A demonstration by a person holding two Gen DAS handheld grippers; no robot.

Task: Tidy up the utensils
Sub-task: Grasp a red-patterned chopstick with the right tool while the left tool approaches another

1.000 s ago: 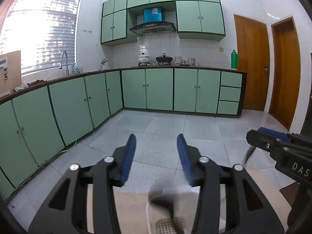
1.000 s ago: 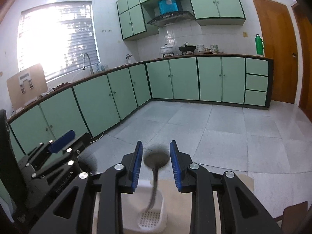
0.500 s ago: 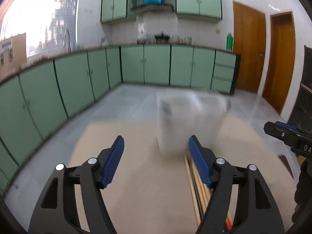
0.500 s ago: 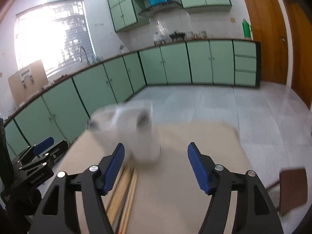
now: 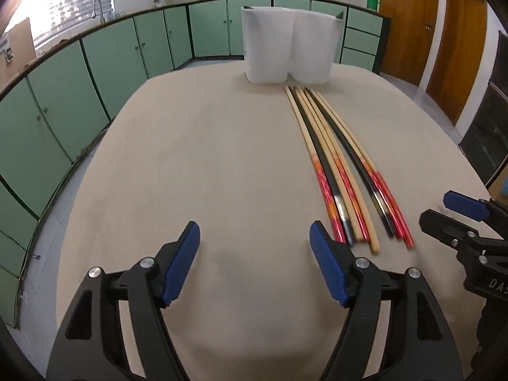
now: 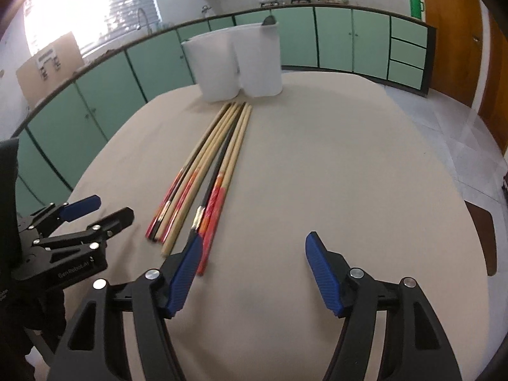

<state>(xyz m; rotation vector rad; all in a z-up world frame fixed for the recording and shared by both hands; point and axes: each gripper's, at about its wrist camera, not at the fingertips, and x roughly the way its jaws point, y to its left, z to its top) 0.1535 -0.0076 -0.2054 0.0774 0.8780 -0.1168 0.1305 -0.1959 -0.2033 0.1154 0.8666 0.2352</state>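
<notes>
Both tongs have just swung down from the room toward the beige cloth-covered desk, so I now look along the work instead of over it. My left tongs are opening, with nothing but bare cloth between the blue pads; my right tongs stand released and empty too, their left pad just beside the near ends of the bundle. The long wooden and black chopsticks with red-patterned handles lie side by side on the desk, tips nearly touching the white two-compartment plastic holder at the far edge. A dark utensil head already pokes from the holder's right compartment. I judge the chopsticks are next for picking up.
</notes>
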